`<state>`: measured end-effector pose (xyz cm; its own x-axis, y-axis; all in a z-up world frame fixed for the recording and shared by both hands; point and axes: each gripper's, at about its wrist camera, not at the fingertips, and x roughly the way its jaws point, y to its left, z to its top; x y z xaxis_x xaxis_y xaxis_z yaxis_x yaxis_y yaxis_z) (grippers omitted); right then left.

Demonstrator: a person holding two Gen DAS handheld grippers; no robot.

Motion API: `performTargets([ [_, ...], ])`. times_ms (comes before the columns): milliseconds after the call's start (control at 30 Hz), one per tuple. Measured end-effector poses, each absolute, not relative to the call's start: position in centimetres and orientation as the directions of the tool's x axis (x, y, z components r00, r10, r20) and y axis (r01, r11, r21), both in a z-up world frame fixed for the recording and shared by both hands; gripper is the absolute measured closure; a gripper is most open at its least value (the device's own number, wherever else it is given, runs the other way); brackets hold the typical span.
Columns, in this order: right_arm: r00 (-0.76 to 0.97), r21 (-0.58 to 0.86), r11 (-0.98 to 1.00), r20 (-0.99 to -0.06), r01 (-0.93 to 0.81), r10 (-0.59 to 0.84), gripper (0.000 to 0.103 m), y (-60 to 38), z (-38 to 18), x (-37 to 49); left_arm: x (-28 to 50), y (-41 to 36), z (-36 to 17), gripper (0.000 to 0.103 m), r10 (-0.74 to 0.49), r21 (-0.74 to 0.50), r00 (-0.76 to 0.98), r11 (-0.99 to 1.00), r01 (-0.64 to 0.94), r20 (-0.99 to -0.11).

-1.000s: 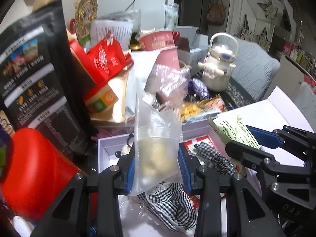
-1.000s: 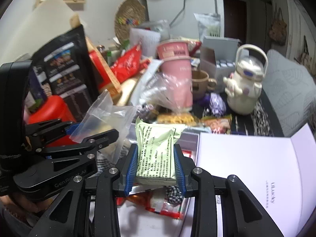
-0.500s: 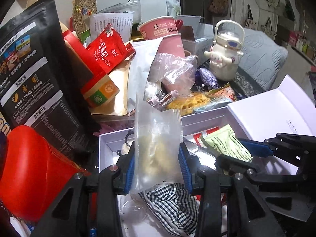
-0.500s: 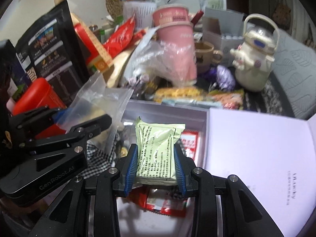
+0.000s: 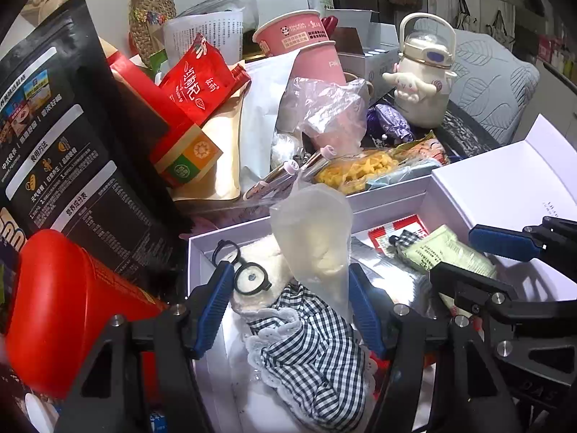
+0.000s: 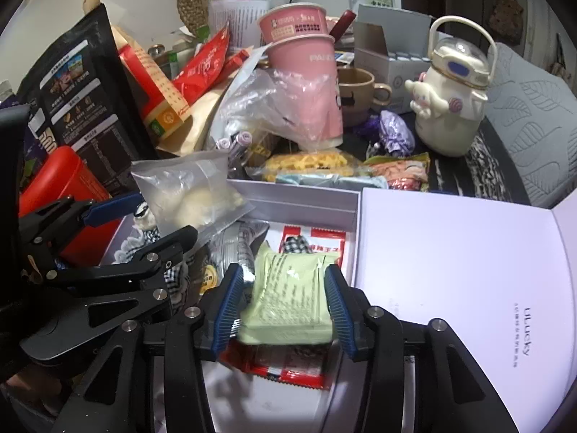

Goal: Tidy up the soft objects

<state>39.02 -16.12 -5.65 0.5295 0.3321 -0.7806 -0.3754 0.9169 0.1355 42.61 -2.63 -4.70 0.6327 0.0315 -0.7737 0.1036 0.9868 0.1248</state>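
An open white box (image 5: 393, 200) (image 6: 299, 202) holds a plush toy with glasses and a checked dress (image 5: 306, 339), a silver pouch (image 5: 393, 281) and a red sachet (image 6: 313, 243). My left gripper (image 5: 288, 306) is open above the box; a clear bag with a pale lump (image 5: 317, 245) (image 6: 194, 195) leans on its right finger as it drops. My right gripper (image 6: 285, 310) is open just above the box; the green packet (image 6: 288, 299) (image 5: 443, 252) lies loose between its jaws on the red sachet.
The box lid (image 6: 458, 274) lies open to the right. A red canister (image 5: 61, 310) and a black pouch (image 5: 61, 144) stand left. Pink cups (image 6: 306, 72), snack bags (image 6: 310, 162) and a cream kettle (image 6: 450, 97) crowd the back.
Both grippers lowered to the box and opened. The clear bag slid from the left jaws and tilted right. The green packet dropped flat onto the red sachet.
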Motion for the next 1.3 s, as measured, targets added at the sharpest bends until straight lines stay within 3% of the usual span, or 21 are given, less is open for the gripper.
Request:
performTargets([
  [233,0.558,0.112,0.919,-0.764,-0.378,0.323,0.056,-16.5,-4.3,38.3,41.9,-2.7,-3.6,0.040,0.012,0.097,0.651,0.991,0.095,-0.759],
  [767,0.677,0.033,0.931,-0.677,-0.364,0.289,0.056,-16.8,0.6,34.1,35.8,-2.5,3.5,0.040,0.013,0.086,0.793,0.995,0.051,-0.610],
  [900,0.708,0.024,0.934,-0.646,-0.357,0.286,0.051,-17.1,2.4,32.4,34.1,-2.2,5.2,0.040,0.007,0.077,0.808,0.996,0.047,-0.589],
  [1067,0.745,0.003,0.937,-0.605,-0.349,0.280,0.051,-17.5,4.7,29.9,31.5,-1.7,7.4,0.026,-0.003,0.063,0.836,0.997,0.045,-0.549],
  [1300,0.790,-0.012,0.940,-0.546,-0.340,0.278,0.051,-18.0,7.7,26.2,28.0,-1.2,10.1,0.025,-0.014,0.056,0.863,0.997,0.048,-0.505],
])
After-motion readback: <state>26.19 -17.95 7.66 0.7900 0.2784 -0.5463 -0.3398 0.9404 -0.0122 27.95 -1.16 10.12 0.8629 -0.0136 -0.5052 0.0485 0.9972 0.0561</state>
